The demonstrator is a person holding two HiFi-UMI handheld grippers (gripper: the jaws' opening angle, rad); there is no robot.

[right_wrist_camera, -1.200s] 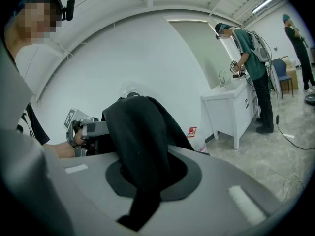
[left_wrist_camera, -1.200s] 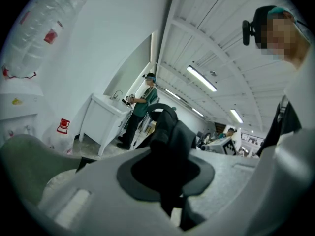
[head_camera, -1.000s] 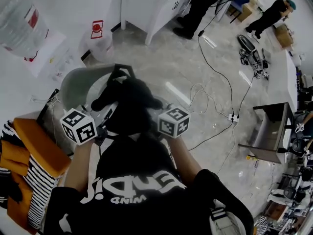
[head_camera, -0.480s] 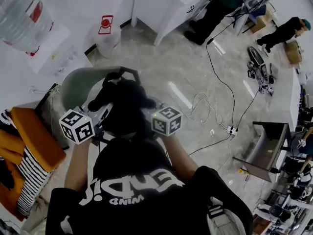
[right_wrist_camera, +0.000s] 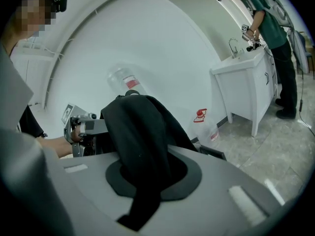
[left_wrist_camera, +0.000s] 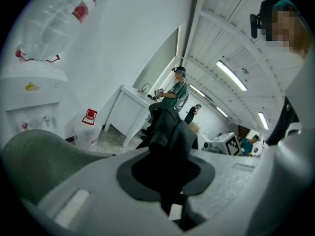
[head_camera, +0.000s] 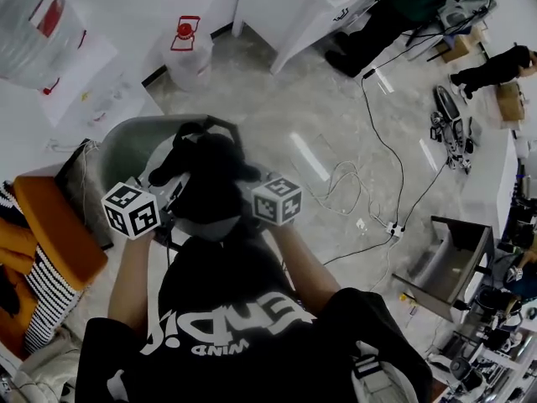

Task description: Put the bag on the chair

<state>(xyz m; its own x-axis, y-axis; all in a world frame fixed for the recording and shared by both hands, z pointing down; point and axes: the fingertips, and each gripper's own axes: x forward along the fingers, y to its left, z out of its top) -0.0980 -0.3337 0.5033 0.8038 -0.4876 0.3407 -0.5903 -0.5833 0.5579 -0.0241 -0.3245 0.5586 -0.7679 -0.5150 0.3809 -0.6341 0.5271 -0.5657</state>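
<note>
1. Far left: orange cushion (head_camera: pixel 59 233) on a striped pile, just left of the grey chair (head_camera: pixel 124 145).
2. Chair stands in front of the person, its curved back to the left; in the left gripper view it fills the lower left.
3. Left gripper (left_wrist_camera: pixel 170 186): jaws nearly together, pinching a fold of the black bag (head_camera: pixel 210 179). Its marker cube is on the bag's near-left side.
4. Bag hangs between both grippers, over the chair seat. Cannot tell whether it touches the seat. A strap sticks out on the far side.
5. Right gripper (right_wrist_camera: pixel 142 181): jaws nearly together, clamped on black bag fabric that drapes down through them. Its cube is on the bag's near-right side.
6. Far behind the chair: water jug (head_camera: pixel 186 53) with a red cap on the floor, white cabinet (head_camera: pixel 285 7) to its right.
7. Right: loose cables (head_camera: pixel 342 173) on the tiled floor.
</note>
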